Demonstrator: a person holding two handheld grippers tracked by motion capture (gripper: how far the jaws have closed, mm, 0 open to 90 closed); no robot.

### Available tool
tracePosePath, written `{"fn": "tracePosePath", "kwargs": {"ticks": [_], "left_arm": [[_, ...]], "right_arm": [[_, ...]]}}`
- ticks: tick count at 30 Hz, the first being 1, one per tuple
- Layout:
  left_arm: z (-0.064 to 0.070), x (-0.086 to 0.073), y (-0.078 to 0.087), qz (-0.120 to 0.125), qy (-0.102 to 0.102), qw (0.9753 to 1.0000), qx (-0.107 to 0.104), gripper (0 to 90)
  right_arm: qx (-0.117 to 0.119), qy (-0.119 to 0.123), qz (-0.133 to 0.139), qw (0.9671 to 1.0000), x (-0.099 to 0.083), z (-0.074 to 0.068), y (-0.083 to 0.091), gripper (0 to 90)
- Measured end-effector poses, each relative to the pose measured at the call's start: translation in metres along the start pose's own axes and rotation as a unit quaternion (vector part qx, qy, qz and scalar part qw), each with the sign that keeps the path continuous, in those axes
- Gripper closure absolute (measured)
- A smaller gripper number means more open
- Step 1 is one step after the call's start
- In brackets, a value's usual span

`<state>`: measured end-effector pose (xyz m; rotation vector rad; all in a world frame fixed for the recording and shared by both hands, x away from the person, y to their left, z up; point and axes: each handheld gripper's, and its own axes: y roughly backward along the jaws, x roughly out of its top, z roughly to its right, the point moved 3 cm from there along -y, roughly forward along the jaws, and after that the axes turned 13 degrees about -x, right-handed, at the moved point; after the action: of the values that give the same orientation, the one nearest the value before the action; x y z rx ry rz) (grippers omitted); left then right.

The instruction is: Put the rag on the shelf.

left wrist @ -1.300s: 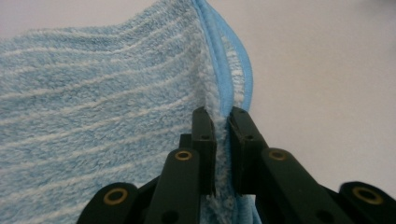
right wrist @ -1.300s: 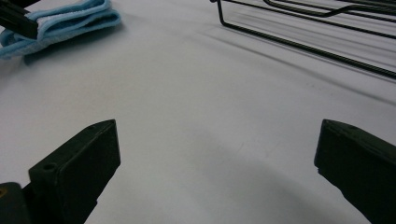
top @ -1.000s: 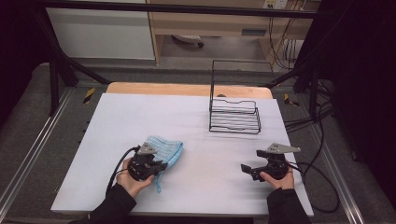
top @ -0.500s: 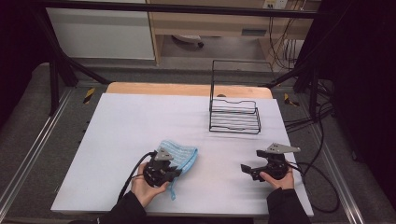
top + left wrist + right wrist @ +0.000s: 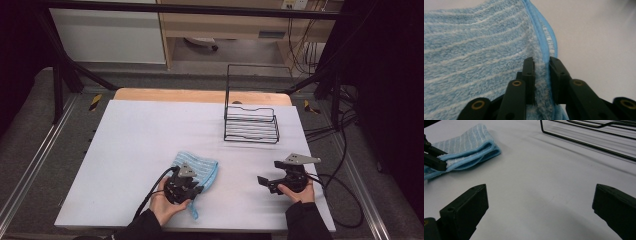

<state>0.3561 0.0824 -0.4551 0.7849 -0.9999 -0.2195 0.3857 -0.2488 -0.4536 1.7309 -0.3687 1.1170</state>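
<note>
A light blue striped towel [image 5: 199,168] lies folded on the white table [image 5: 150,135], near the front middle. My left gripper [image 5: 186,184] sits at the towel's near edge, shut on its hem. In the left gripper view the two black jaws pinch the towel [image 5: 474,50] edge at my left gripper [image 5: 541,75]. My right gripper [image 5: 264,182] rests low at the front right, open, with bare table between its jaws. In the right gripper view my right gripper [image 5: 540,207] points toward the towel [image 5: 466,145] at upper left.
A black wire rack [image 5: 250,120] stands at the back right of the table, also the wire rack [image 5: 586,135] in the right gripper view. Cables trail off the table's right side. A wooden strip [image 5: 200,95] borders the far edge.
My left gripper has slid to the right across the table, dragging the towel with it. The right gripper has stayed where it was.
</note>
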Motion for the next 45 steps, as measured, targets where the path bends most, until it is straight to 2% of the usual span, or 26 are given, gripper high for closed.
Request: {"fn": "tracePosePath", "kwargs": {"ticks": [2,6,7,10,12,16,19,21,23,24,25,28,30,37,38,39,40,43,45], "left_arm": [[0.0,0.001,0.004,0.004,-0.003,1.0,-0.007,67.7],[-0.003,0.003,0.016,0.011,-0.011,0.9999,-0.004,54.4],[-0.007,0.003,0.027,0.018,-0.014,0.9997,0.004,52.1],[-0.019,0.002,0.044,0.024,-0.015,0.9995,0.016,44.4],[-0.029,0.001,0.054,0.026,-0.008,0.9994,0.023,40.3],[-0.039,0.0,0.067,0.033,-0.019,0.9988,0.03,30.7],[-0.041,-0.001,0.077,0.048,-0.015,0.9984,0.025,27.6],[-0.045,-0.005,0.082,0.052,-0.009,0.9982,0.029,26.4],[-0.051,-0.011,0.085,0.046,0.004,0.9984,0.033,26.5],[-0.051,-0.011,0.085,0.046,0.004,0.9984,0.033,26.9],[-0.059,-0.019,0.088,0.034,0.017,0.9987,0.035,28.0],[-0.067,-0.031,0.09,0.026,0.038,0.9984,0.033,36.1],[-0.07,-0.037,0.09,0.018,0.044,0.9984,0.031,43.3],[-0.074,-0.048,0.084,0.0,0.051,0.9985,0.019,60.9],[-0.074,-0.048,0.084,0.0,0.051,0.9985,0.019,62.6],[-0.073,-0.051,0.082,-0.008,0.05,0.9986,0.014,63.5],[-0.073,-0.052,0.08,-0.01,0.05,0.9986,0.011,65.3],[-0.071,-0.054,0.077,-0.01,0.053,0.9985,0.007,68.1],[-0.071,-0.056,0.076,-0.012,0.052,0.9985,0.007,69.8]], "right_arm": [[-0.001,0.0,0.001,1.0,0.0,0.0,0.0,1.0],[-0.001,-0.004,0.003,1.0,0.001,0.0,0.001,1.4],[0.0,-0.003,0.003,1.0,0.001,-0.001,0.0,1.5],[0.002,-0.003,0.004,1.0,0.002,-0.005,0.0,2.9],[0.001,-0.005,0.003,1.0,0.004,-0.008,-0.001,3.8],[0.005,-0.007,0.005,0.9999,0.007,-0.013,-0.003,4.4],[0.005,-0.009,0.005,0.9999,0.008,-0.017,-0.003,4.4],[0.004,-0.006,0.006,1.0,0.009,-0.019,-0.004,4.4],[0.002,-0.006,0.005,1.0,0.011,-0.022,-0.005,4.8],[0.002,-0.008,0.005,1.0,0.011,-0.024,-0.005,5.3],[0.003,-0.007,0.005,1.0,0.012,-0.026,-0.006,5.9],[0.001,-0.004,0.005,1.0,0.015,-0.034,-0.009,7.6],[-0.002,-0.004,0.007,1.0,0.018,-0.042,-0.013,9.1],[-0.005,-0.005,-0.003,1.0,0.03,-0.079,-0.034,11.8],[-0.005,-0.005,-0.003,1.0,0.03,-0.079,-0.034,11.8],[-0.005,-0.006,-0.01,0.9999,0.032,-0.091,-0.042,12.2],[-0.002,-0.009,-0.014,0.9999,0.033,-0.097,-0.046,12.3],[0.007,-0.005,-0.023,0.9997,0.035,-0.114,-0.059,13.8],[0.004,-0.003,-0.027,0.9996,0.035,-0.122,-0.068,16.2]]}}
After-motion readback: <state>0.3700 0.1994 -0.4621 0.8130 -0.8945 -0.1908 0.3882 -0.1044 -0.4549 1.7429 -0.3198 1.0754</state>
